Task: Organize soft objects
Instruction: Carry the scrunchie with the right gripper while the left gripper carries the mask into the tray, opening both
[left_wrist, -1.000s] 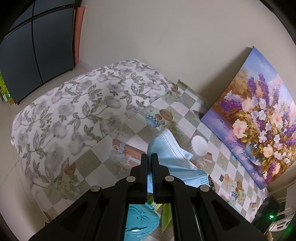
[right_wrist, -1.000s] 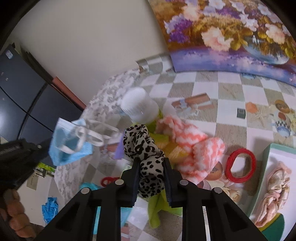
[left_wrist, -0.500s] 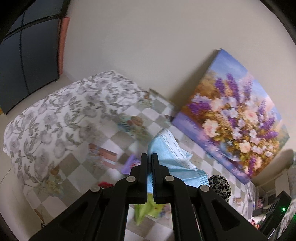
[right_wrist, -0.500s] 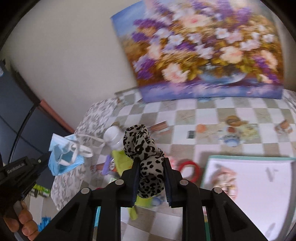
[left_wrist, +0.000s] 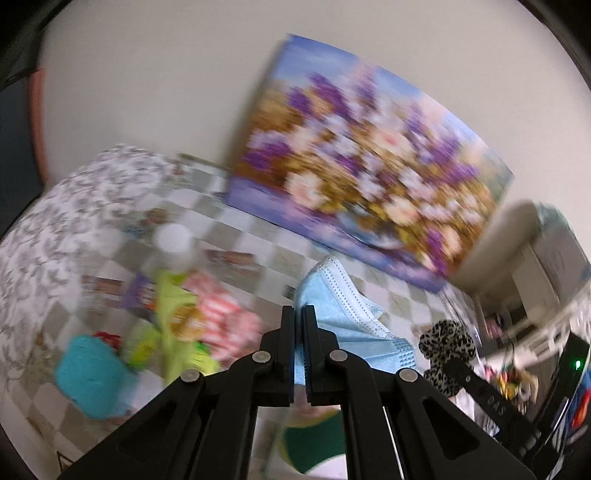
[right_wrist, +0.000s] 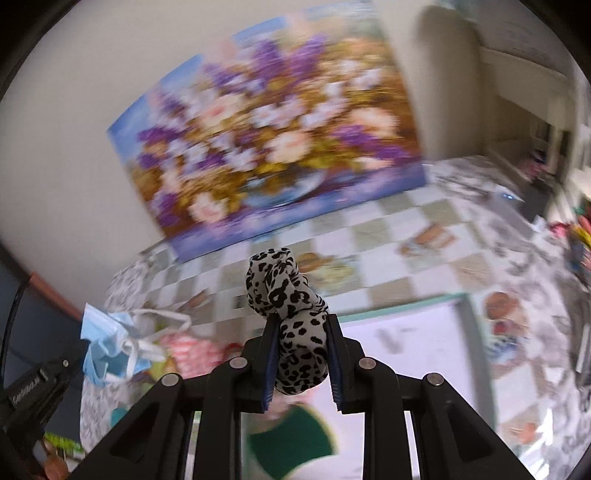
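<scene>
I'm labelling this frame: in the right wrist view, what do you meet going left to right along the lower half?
Left claw → blue face mask → pink-and-white striped cloth → leopard-print scrunchie in the right claw → white tray.

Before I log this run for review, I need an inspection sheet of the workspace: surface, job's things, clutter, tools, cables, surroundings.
Surface: checkered tablecloth with picture tiles; a floral cloth covers the left end.
Job's things: blue face mask and leopard-print scrunchie, both held in the air; white tray with teal rim below the scrunchie.
Clutter: blurred pile of soft items, a teal thing and a white-capped bottle.
Tools: left tool shut on the mask; right tool shut on the scrunchie.
Cables: dark cable at the left edge.
Surroundings: flower painting leaning on a plain wall.
</scene>
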